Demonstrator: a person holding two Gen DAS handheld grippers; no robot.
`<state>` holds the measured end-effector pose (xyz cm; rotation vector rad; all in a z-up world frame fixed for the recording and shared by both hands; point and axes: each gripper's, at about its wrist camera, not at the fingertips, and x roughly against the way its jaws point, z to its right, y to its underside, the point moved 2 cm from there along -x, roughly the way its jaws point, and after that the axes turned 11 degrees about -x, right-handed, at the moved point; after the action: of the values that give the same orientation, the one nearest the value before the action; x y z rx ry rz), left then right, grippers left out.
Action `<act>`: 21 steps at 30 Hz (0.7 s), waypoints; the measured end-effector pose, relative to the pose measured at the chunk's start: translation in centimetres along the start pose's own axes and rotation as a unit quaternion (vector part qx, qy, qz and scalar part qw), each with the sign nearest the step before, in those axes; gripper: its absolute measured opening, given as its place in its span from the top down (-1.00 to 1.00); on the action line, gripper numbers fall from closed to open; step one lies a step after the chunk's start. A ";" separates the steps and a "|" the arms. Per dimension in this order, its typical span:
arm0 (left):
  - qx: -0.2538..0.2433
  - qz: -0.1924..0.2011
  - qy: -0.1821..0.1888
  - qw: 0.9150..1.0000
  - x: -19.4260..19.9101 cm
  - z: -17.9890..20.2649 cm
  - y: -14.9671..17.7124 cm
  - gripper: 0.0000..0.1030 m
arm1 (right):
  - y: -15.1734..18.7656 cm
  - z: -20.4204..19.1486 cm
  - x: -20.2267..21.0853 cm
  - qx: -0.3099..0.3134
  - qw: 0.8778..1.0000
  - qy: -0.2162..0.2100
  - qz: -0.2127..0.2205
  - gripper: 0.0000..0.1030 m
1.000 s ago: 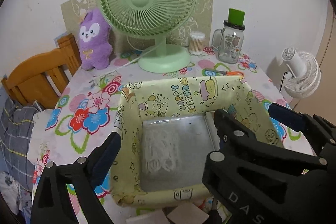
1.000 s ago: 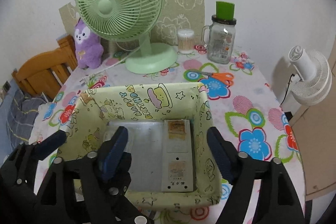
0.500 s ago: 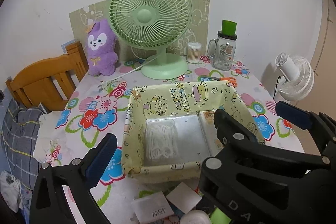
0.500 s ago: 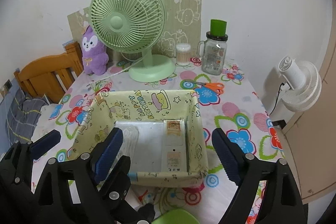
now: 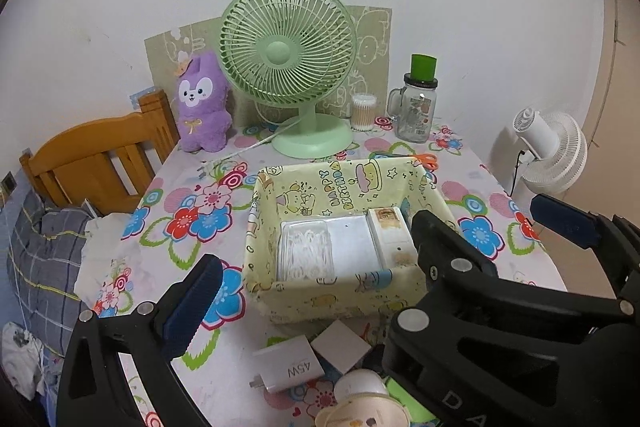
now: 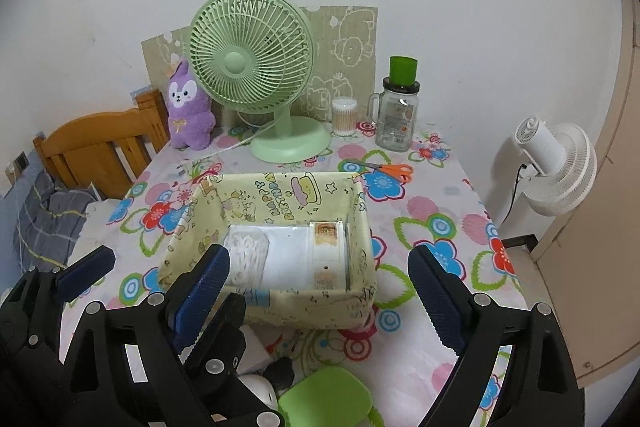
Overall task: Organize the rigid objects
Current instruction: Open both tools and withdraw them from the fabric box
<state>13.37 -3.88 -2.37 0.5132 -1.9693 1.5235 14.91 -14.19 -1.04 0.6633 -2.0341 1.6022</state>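
Note:
A yellow cartoon-print fabric basket [image 5: 340, 187] [image 6: 276, 195] stands mid-table. Inside lie a clear box of white swabs [image 5: 306, 253] [image 6: 246, 259] and a flat white box with brown stickers [image 5: 390, 235] [image 6: 328, 251]. In front of the basket lie a white 45W charger [image 5: 288, 367], a small white box [image 5: 346, 347], a white round object [image 5: 360, 387] and a green lidded case [image 6: 326, 401]. My left gripper [image 5: 308, 283] is open and empty, above the near items. My right gripper [image 6: 320, 291] is open and empty, beside it; the left gripper's frame shows at the lower left in the right wrist view.
A green desk fan [image 5: 288, 67], purple plush [image 5: 202, 103], cotton-swab jar [image 5: 364, 111], glass jar with green lid [image 5: 416, 111] and orange scissors [image 6: 390, 169] stand behind the basket. A wooden chair [image 5: 100, 159] is left, a white floor fan [image 6: 554, 163] right.
Both grippers have pulled back and up from over the basket. The loose items in front of the basket have come into view. Both stay open.

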 end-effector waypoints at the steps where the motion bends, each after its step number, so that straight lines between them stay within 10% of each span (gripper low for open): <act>1: -0.001 0.002 0.000 1.000 0.3 0.1 0.1 -0.99 | 0.1 0.0 0.3 0.000 1.000 0.000 0.001 -0.80; 21: 0.009 0.018 0.001 1.000 4.3 0.2 3.0 -0.99 | 2.9 -0.4 4.7 0.011 1.000 -0.005 0.011 -0.81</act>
<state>8.19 -2.98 -1.78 0.4860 -1.9759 1.5634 9.42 -13.64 -0.20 0.6609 -2.0395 1.6386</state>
